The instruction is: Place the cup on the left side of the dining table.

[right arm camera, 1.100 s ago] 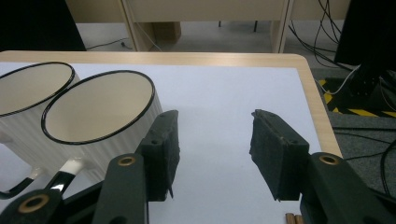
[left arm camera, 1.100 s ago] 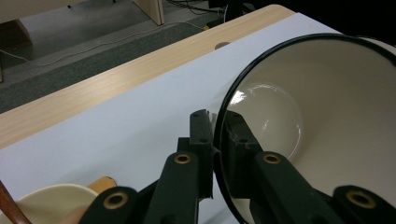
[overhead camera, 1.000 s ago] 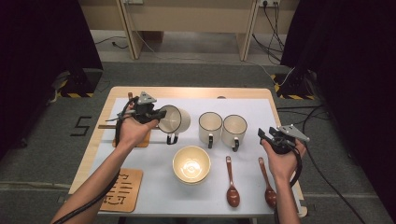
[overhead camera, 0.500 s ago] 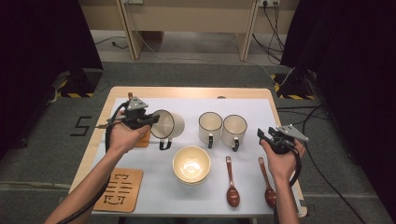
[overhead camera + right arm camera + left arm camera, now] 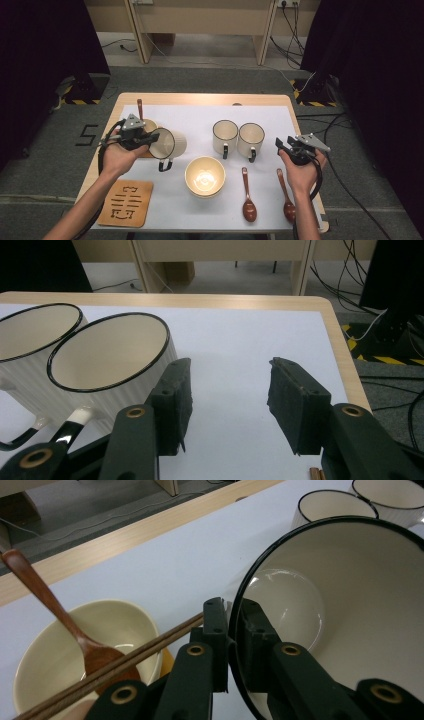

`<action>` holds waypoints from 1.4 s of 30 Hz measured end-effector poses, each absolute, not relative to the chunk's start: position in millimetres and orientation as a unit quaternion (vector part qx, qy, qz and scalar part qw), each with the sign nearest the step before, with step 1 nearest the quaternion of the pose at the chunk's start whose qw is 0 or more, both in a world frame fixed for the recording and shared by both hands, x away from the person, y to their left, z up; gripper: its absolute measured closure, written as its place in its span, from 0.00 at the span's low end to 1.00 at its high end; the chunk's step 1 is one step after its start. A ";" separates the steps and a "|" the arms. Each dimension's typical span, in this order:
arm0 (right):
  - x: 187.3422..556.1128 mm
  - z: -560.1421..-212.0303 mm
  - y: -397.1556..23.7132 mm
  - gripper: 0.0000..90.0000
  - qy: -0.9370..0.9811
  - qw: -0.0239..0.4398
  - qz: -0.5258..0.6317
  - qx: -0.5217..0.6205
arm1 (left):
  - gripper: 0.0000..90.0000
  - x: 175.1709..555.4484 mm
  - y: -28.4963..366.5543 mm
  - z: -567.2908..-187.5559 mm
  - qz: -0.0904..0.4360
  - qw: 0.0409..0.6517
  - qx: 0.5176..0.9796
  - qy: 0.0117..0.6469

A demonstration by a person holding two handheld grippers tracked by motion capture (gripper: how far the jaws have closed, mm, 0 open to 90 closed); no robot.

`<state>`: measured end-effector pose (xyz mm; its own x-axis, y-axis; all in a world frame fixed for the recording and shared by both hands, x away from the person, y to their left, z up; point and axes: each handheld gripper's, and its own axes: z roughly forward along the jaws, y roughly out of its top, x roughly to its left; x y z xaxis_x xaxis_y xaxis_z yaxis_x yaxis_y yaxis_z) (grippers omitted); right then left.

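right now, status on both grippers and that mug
Left gripper shut on mug rim, mug tipped sideways above the table. Right gripper open, empty, beside two upright mugs. Bowl with spoon close under the left gripper.

Grey carpet floor (image 5: pixel 210 80) surrounds the wooden desk (image 5: pixel 200 99). Black curtains (image 5: pixel 45 45) hang at both sides. Beyond the far edge stands pale wooden furniture (image 5: pixel 200 20), with cables (image 5: pixel 295 25) trailing on the floor.
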<state>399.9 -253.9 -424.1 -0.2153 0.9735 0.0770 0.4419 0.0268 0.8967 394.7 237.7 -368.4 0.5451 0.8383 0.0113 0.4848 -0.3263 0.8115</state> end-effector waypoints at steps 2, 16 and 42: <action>399.8 -423.7 -254.1 0.58 0.647 0.306 0.434 0.546 | 0.92 390.6 242.6 -371.9 0.217 0.393 0.786 0.425; 399.7 -423.9 -253.0 0.58 0.648 0.306 0.433 0.547 | 0.92 370.7 271.7 -396.3 0.203 0.367 0.788 0.450; 400.4 -425.7 -252.1 0.58 0.648 0.305 0.433 0.547 | 0.91 385.1 278.6 -419.8 0.151 0.319 0.795 0.493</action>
<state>400.4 -252.1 -425.7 -0.2148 0.9735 0.0786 0.4460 0.0261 0.8947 385.1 278.6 -419.8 0.4680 0.8805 -0.0747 0.6885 -0.3104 0.6555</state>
